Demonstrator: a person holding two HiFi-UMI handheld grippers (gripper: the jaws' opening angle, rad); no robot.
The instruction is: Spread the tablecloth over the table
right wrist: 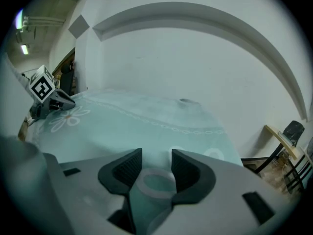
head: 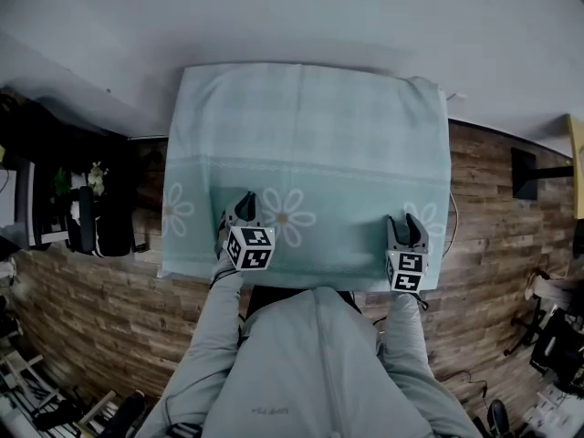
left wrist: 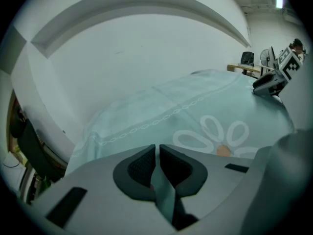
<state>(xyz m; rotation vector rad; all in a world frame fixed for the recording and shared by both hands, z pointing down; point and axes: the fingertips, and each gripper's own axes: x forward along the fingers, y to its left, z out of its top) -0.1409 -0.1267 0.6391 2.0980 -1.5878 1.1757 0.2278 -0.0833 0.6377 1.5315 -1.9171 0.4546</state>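
The near hem of the tablecloth (head: 310, 135) lies at both claws: the left gripper (head: 245, 205) pinches it, while the right gripper (head: 406, 228) gapes wide, seemingly off it.

Cannot see the table itself: hidden entirely under a pale teal tablecloth (head: 310, 135) with white daisies and a chain-like band. Lies mostly smooth across the top. Stands on wood-plank floor (head: 493, 245) against a pale wall (head: 319, 16).

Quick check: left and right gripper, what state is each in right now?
Left gripper: closed, pinching a fold of the tablecloth.
Right gripper: open; the tablecloth lies between the jaws, unclamped.
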